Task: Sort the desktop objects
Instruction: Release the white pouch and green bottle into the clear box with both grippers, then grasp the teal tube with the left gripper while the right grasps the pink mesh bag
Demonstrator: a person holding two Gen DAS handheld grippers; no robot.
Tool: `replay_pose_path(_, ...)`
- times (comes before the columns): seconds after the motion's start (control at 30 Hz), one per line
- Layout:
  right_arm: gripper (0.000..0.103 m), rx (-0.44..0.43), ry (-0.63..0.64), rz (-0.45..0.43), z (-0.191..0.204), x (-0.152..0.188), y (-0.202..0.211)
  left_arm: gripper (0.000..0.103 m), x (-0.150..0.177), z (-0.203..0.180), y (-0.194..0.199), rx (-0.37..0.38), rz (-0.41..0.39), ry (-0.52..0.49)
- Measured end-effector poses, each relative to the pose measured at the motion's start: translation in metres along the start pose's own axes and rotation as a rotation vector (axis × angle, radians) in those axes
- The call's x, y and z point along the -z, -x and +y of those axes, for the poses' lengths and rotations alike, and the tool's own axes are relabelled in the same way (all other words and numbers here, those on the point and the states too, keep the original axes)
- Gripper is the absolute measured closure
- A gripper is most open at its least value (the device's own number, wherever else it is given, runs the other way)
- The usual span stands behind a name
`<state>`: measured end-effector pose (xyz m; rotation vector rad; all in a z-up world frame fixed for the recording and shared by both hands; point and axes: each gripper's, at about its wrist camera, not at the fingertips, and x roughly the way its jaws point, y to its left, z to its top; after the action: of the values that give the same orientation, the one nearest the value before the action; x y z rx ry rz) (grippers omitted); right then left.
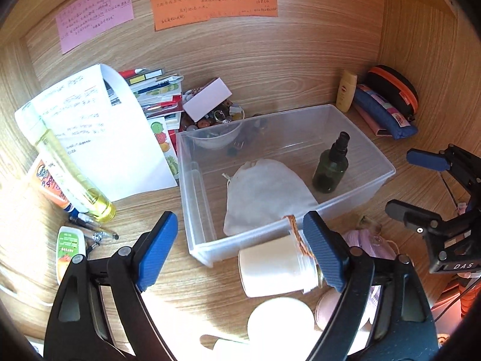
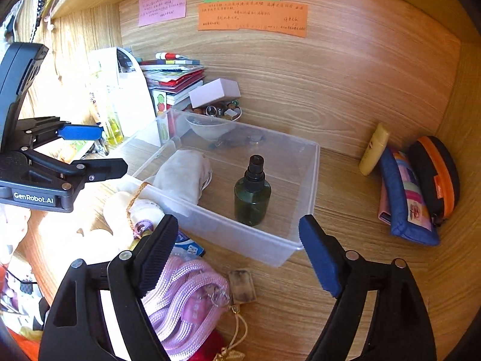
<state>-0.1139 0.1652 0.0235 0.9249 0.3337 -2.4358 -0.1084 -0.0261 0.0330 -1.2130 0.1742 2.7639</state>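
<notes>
Clear plastic bin on the worktop already holds a green bottle and white pouch, while both tools, left and right, gape empty, with a jar, pink bag and tubes unsorted.

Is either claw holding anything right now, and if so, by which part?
Nothing is held. The left claw and the right claw are both open with nothing between their pads. The green spray bottle stands free in the clear bin.

Sunlit wood-grain desk alcove, back panel bearing coloured paper notes
</notes>
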Motion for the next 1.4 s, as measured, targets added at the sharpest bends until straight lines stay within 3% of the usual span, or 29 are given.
replay_pose_path(0.2,0.021,0.030,-0.009,-0.016,0.005,0.017,0.018,0.010,0.024,0.004,0.014,-0.035,-0.025,0.007)
replay_pose_path(0.63,0.021,0.090,-0.080,0.028,0.001,0.078,0.039,0.009,0.091,0.015,0.025,-0.064,-0.001,0.027)
replay_pose_path(0.8,0.021,0.019,-0.094,0.049,0.015,0.088,0.037,0.009,0.114,0.016,0.018,-0.054,0.049,0.054)
replay_pose_path(1.03,0.021,-0.006,-0.065,0.037,0.039,0.094,0.043,0.008,0.134,0.015,0.011,-0.024,0.108,0.074)
replay_pose_path(1.2,0.020,-0.047,-0.035,0.042,0.054,0.095,0.042,0.008,0.141,0.007,0.010,0.005,0.115,0.055)
replay_pose_path(1.4,0.020,-0.030,0.048,0.098,0.071,0.095,0.015,0.008,0.144,-0.004,0.004,-0.012,0.135,-0.010)
